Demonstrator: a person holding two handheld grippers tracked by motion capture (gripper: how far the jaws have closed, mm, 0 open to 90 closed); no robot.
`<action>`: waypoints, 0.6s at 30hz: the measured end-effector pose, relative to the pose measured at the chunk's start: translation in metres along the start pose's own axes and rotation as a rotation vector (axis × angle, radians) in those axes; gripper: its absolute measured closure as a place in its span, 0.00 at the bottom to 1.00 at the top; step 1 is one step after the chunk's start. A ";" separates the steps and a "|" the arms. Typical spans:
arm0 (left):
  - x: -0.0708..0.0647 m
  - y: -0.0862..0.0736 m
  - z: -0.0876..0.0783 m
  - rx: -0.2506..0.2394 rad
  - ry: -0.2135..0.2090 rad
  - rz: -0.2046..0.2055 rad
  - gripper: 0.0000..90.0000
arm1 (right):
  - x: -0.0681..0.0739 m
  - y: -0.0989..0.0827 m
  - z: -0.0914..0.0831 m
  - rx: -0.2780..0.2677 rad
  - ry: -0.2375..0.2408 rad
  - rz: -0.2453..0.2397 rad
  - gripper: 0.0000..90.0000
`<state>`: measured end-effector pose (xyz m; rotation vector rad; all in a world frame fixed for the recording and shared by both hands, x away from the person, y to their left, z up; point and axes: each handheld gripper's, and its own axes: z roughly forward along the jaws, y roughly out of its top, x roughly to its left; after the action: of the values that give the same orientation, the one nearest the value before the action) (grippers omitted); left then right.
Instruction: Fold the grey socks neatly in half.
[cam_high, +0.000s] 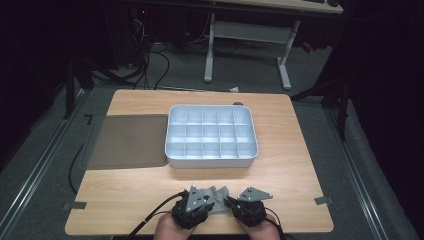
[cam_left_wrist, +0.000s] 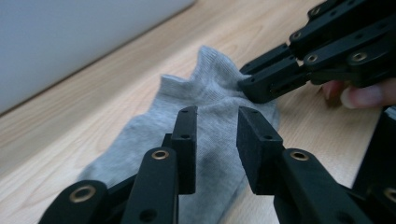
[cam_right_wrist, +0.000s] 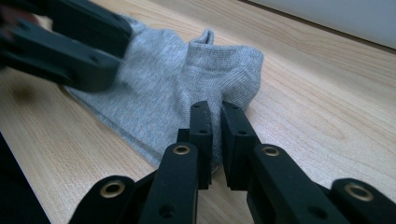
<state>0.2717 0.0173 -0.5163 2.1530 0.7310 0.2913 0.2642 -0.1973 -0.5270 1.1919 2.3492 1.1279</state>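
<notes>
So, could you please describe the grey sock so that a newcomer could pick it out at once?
Start at the wooden table and its white compartment tray. Nearer the person than the tray lies the grey sock, between the left gripper and right gripper. It is the one soft, crumpled thing there.

Sock (cam_right_wrist: 163, 88): grey knit cloth, fine ribbed weave, matt, soft folds. Surface (cam_high: 125, 197): light wood grain, smooth, faint sheen. Compartment tray (cam_high: 172, 150): pale grey-white plastic, smooth, slightly glossy. Mat (cam_high: 127, 142): dull grey-brown, flat, matt. Left tongs (cam_left_wrist: 215, 135) and right tongs (cam_right_wrist: 215, 126): black matt plastic, brass-coloured metal rivets; grey metal-looking plates on top.
</notes>
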 end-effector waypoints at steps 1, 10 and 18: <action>0.000 0.000 0.000 0.000 0.000 0.000 0.78 | 0.000 0.000 0.000 0.000 0.000 0.000 0.93; 0.001 -0.013 0.005 0.022 0.042 0.009 0.85 | 0.001 -0.003 0.000 0.026 -0.016 0.005 0.71; 0.001 -0.015 0.003 0.018 0.057 0.015 0.86 | 0.010 -0.005 0.001 0.023 0.026 -0.031 0.88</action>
<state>0.2674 0.0232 -0.5303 2.1750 0.7529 0.3563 0.2557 -0.1908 -0.5306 1.1510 2.3977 1.1152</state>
